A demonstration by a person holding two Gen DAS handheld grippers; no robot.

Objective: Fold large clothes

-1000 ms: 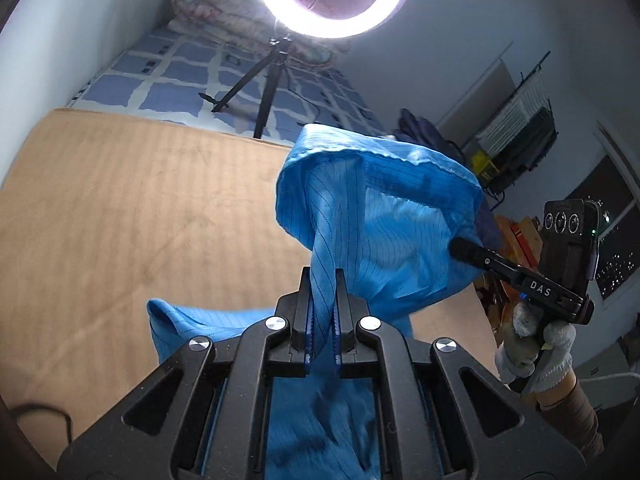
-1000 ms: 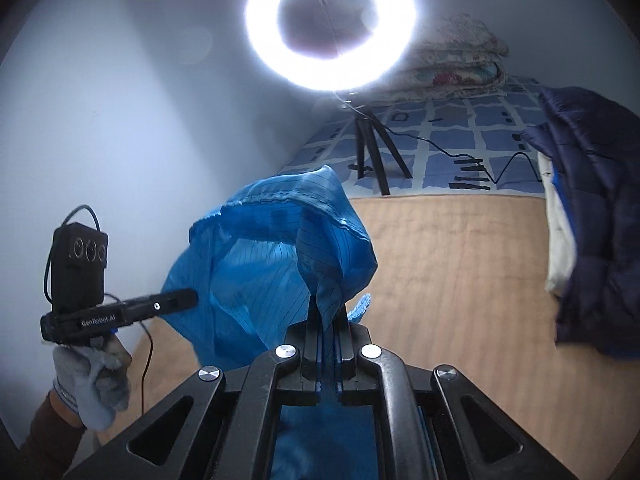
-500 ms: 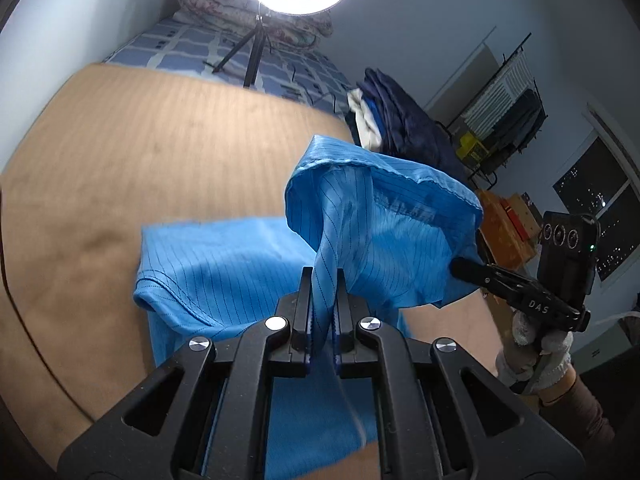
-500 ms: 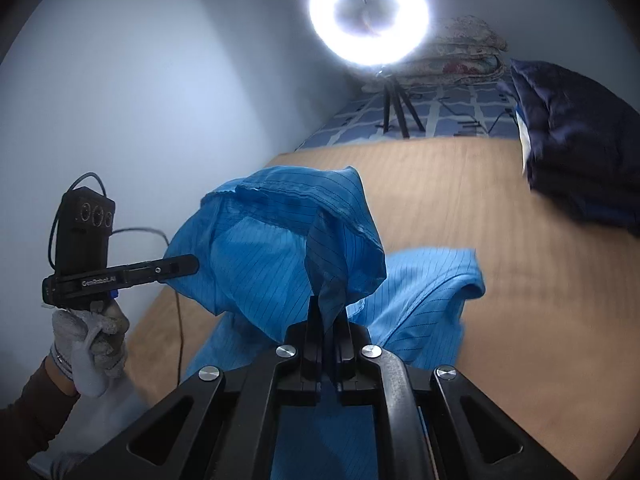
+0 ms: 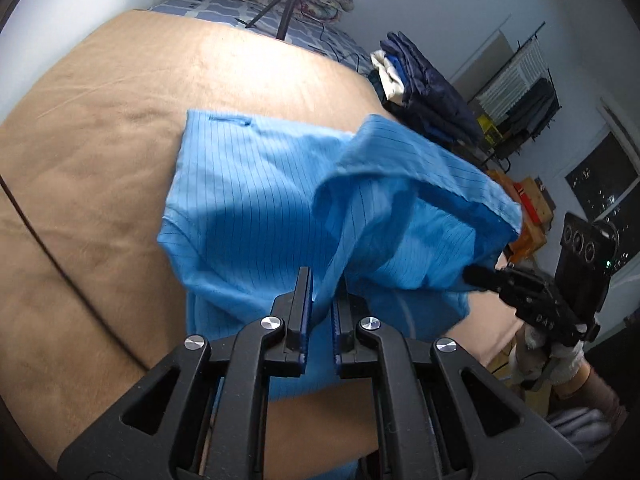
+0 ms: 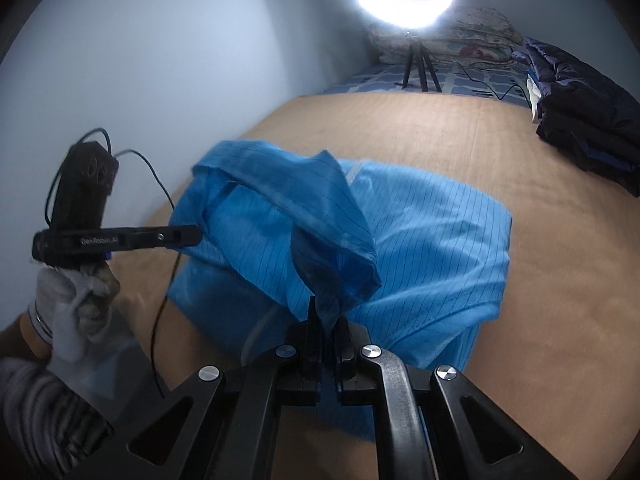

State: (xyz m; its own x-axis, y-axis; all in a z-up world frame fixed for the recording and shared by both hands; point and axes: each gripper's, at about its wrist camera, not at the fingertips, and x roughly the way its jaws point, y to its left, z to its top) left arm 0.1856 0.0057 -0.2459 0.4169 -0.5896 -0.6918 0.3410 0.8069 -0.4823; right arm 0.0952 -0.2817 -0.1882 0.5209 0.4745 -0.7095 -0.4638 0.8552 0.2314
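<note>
Left gripper (image 5: 320, 304) pinches the blue garment (image 5: 256, 200) at lower centre of frame; right gripper (image 6: 326, 326) likewise clamps its bunched edge.

The garment (image 5: 256, 200) is bright blue with thin dark pinstripes. It lies on a plain tan bed cover (image 5: 100, 140). Far off, the sheet (image 6: 472, 76) is blue-and-white checked, the bedding (image 6: 468, 36) floral. At right, the folded pile (image 6: 580, 120) is navy. Both gloves (image 6: 72, 316) are white.

The blue pinstriped garment (image 5: 256, 200) lies partly flat on the tan surface, its near edge lifted and bunched.
</note>
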